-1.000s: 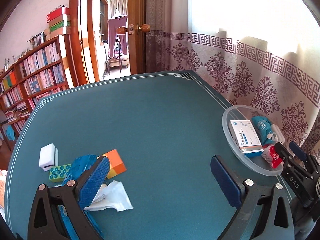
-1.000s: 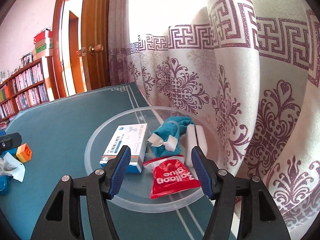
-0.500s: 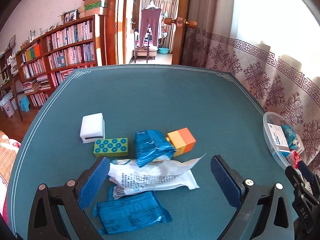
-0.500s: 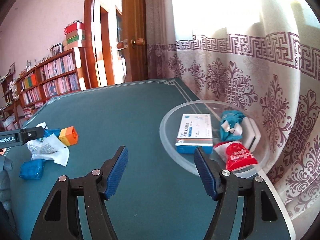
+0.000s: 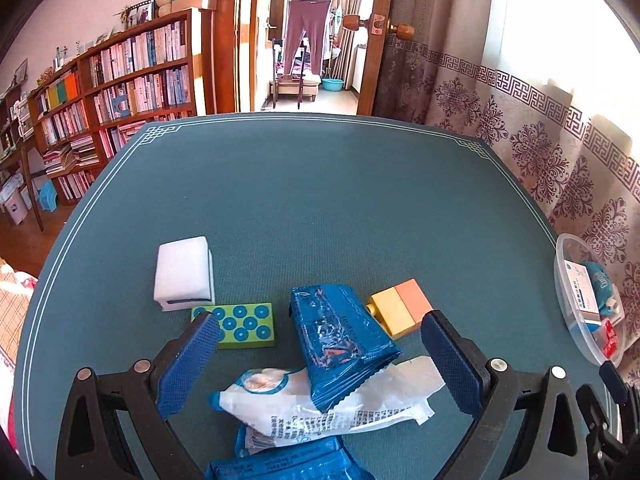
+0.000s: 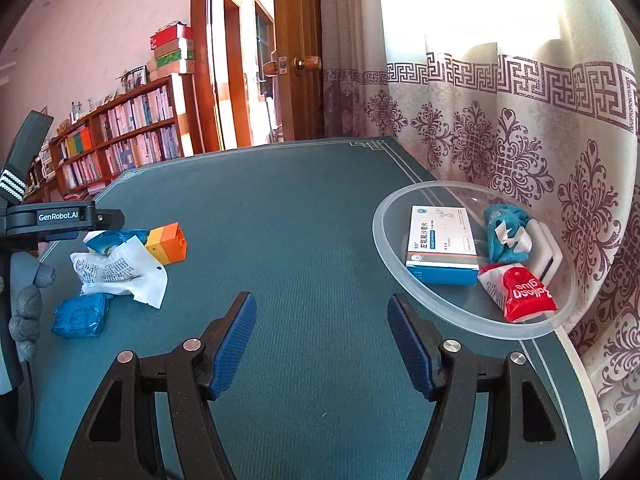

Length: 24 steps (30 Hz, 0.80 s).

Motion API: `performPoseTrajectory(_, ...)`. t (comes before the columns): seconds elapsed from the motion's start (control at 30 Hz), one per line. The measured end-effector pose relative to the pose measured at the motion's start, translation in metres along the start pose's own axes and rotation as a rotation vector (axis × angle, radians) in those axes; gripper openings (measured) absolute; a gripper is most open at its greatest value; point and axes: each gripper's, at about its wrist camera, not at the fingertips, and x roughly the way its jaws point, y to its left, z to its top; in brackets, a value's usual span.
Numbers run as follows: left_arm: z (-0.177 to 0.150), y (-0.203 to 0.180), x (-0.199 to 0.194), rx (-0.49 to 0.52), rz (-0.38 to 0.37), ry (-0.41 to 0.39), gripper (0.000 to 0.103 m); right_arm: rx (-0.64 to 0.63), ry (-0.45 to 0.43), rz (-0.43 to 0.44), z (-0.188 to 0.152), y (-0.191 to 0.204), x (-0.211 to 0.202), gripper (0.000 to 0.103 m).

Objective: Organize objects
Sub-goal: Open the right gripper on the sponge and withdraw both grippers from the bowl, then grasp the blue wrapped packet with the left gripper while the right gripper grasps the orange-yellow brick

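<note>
Both grippers stand wide and empty; the left gripper (image 5: 316,360) straddles overlapping packets (image 5: 340,340), so closing could pinch two together.

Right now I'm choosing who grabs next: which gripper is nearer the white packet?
Left. The left gripper straddles the white packet; the right gripper sits well off, beside the bowl.

Your left gripper (image 5: 316,364): black frame, blue ribbed pads, silver screws.
Your glove (image 6: 28,304): grey knit.
Marking: GenRobot.AI.
</note>
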Motion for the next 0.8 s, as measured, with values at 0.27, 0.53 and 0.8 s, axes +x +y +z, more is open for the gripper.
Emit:
performPoseTrajectory(0.27,-0.004,0.007,0.026,-0.030,-0.016,0.069,0.080,0.012,0.011,0.005,-0.002,-0.003,0.003,0.070)
performPoseTrajectory(0.53,-0.009,0.009,0.026,-0.017,-0.017,0.064,0.058,0.010,0.018,0.005,-0.003,-0.002,0.004,0.069)
performPoseTrajectory(0.8,-0.011,0.005,0.023,0.011,-0.023,0.041,0.052,-0.002,0.025,0.007,-0.001,0.001,0.005,0.070)
